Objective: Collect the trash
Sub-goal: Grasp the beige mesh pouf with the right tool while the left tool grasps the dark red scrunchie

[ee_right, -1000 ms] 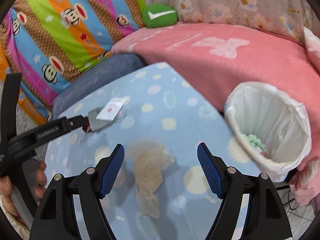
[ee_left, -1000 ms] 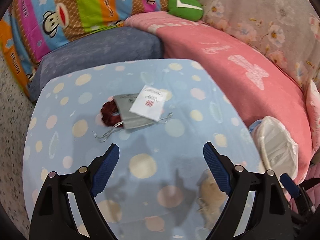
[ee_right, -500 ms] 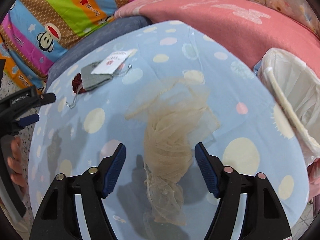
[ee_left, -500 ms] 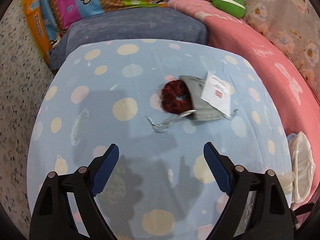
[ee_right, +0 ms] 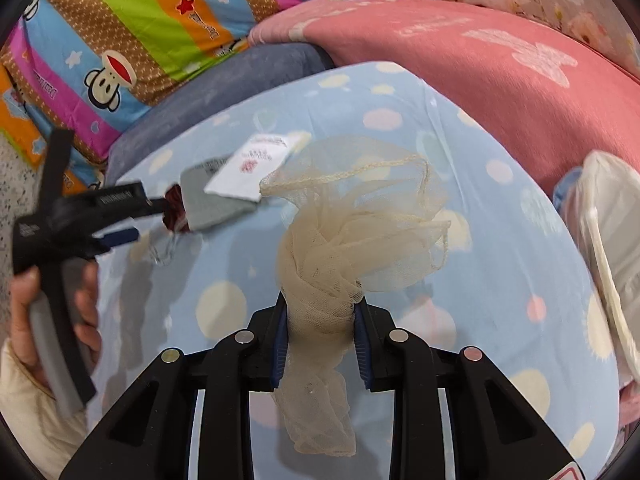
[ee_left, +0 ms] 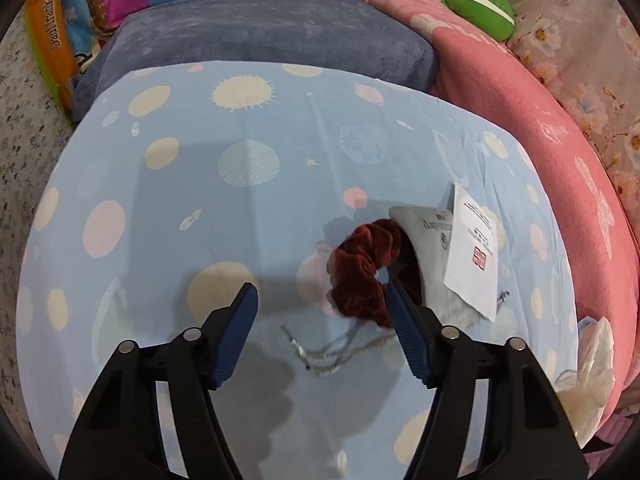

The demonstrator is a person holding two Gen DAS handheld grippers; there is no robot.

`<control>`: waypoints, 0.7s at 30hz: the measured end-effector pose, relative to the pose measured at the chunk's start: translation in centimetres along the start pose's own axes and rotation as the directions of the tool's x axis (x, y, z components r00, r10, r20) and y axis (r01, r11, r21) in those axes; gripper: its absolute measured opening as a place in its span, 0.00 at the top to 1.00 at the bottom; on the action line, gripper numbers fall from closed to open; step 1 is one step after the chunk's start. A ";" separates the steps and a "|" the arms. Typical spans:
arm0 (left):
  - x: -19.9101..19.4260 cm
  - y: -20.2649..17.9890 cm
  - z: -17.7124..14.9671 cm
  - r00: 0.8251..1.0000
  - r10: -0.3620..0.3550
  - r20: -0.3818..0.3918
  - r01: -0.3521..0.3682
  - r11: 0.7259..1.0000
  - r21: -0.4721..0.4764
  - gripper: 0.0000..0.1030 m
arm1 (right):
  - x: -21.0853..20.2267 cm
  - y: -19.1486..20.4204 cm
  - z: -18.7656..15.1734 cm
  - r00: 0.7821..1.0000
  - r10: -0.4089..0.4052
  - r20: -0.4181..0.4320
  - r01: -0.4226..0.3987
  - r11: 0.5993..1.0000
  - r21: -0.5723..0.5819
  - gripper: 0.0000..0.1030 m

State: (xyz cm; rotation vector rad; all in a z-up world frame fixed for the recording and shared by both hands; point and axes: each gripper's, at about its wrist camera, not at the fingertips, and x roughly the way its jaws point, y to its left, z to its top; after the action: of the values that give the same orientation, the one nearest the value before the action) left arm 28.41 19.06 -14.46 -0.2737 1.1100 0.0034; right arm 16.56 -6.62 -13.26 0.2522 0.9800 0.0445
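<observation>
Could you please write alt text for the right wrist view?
The right gripper jaws are closing around a bunched beige mesh net on a pale blue dotted tablecloth. A white-lined bin sits right, the left gripper far left.

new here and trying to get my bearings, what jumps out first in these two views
The beige mesh bag stands out first: bunched between the pads of the right gripper, whose jaws are closing on it, low in the middle of the spotted blue tablecloth. Next is the dark red scrunchie, lying against a grey pouch and white paper tag; the left gripper is closing beside it, one finger's tip at its edge. A white-lined trash bin waits at the right.
</observation>
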 end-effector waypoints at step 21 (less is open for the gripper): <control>-8.2 -1.7 0.8 0.987 -0.099 0.128 0.094 0.995 0.044 0.92 | -6.2 1.8 4.5 0.986 0.052 0.160 -0.046 0.998 -0.042 0.74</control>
State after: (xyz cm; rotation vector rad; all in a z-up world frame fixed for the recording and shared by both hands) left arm 25.69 18.72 -6.57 -0.2887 0.9655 -0.0847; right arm 16.93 -6.67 -5.45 0.2409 0.8111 0.0863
